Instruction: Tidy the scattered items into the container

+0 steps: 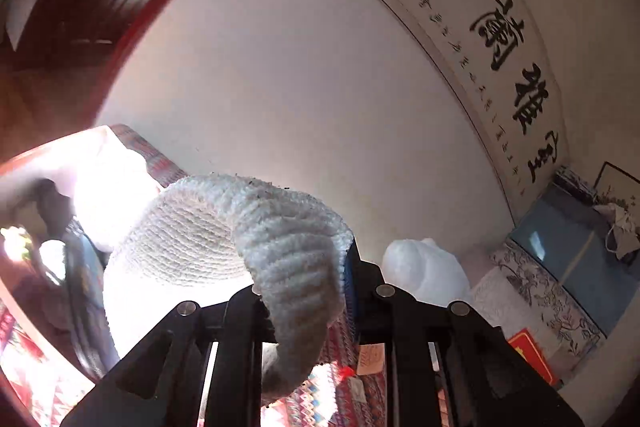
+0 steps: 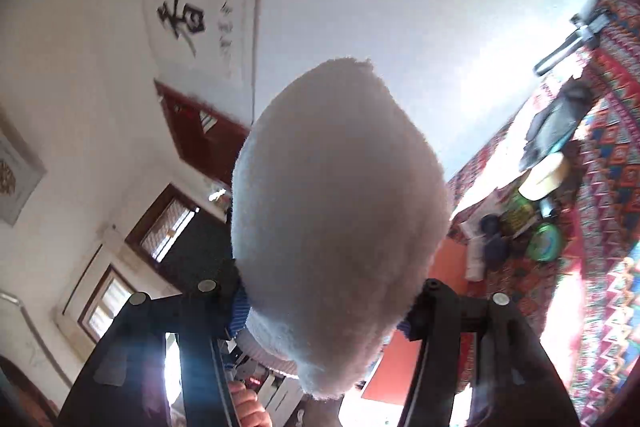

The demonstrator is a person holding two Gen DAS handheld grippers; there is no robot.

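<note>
patterned red cloth [image 2: 608,227], jars and tins [image 2: 544,247] lying on it

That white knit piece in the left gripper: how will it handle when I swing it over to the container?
Probably floppy: the knit piece folds over the left gripper and droops past its fingers. Likely light for its size, as a loose ribbed knit. It should not slip easily, since the fuzzy yarn grips, but a hanging end may snag or drag.

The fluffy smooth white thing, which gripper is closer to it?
Right. The right gripper clamps the fluffy white thing; the left gripper, holding the knitted white piece, sits beside it.
</note>
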